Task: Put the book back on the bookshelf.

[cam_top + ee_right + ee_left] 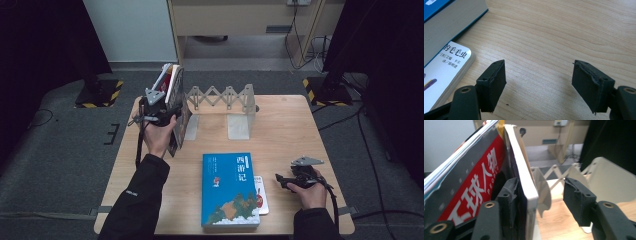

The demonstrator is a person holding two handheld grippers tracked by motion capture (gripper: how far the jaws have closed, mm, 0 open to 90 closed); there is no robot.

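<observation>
My left claw (537, 195) stands open around the upright book (524, 182) at the rack's (227, 97) left end, and I draw back straight so it stays standing.

I worked in what looked like a lab or recording room. My wooden table (280, 130) stood on grey carpet (60, 165); black stands on hazard-striped bases (97, 95) flanked it, cables (370, 145) ran across the floor, and dark curtains (30, 55) hung at both sides.
</observation>
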